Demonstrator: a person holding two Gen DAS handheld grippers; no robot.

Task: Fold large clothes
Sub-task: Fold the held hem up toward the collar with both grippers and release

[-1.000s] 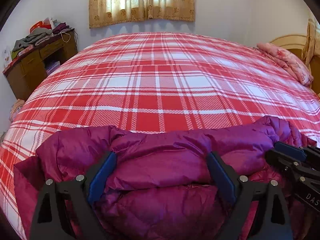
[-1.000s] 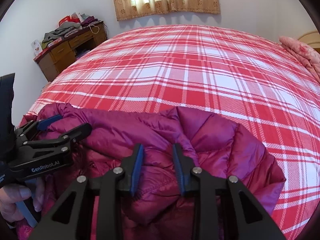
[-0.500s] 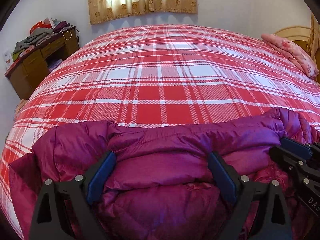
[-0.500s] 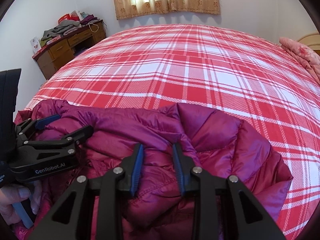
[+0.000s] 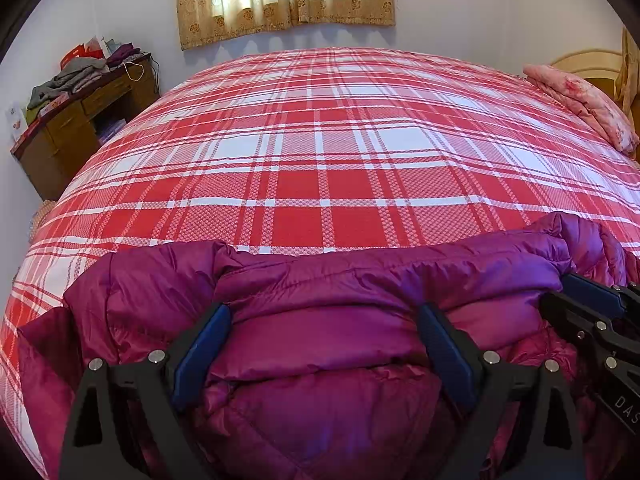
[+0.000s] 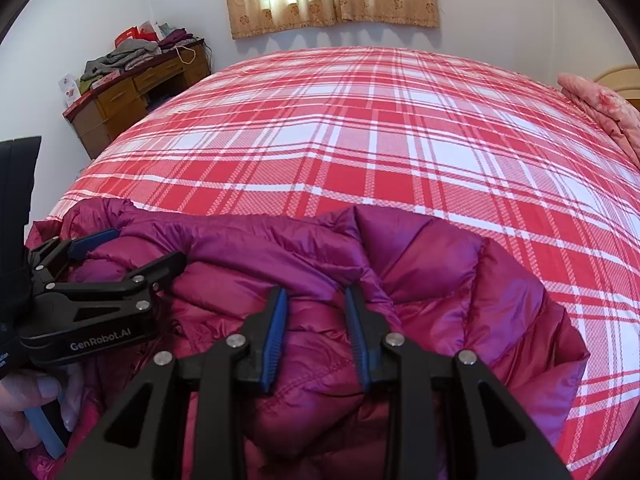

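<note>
Jacket (image 5: pixel 320 320), bunched at the bed's (image 5: pixel 320 160) 6 o'clock edge, sits pinched in the right gripper (image 6: pixel 316 332) while the left gripper (image 5: pixel 324 344) straddles it spread wide; carrying both toward 12 o'clock evenly should keep the fold straight.

"GenRobot.AI" on left gripper (image 6: pixel 132 258); "DAS" on right gripper (image 5: pixel 560 292).

Magenta quilted down jacket (image 5: pixel 320 332), glossy and puffy. Bunched in thick folds. Lying at near edge of scene.
</note>
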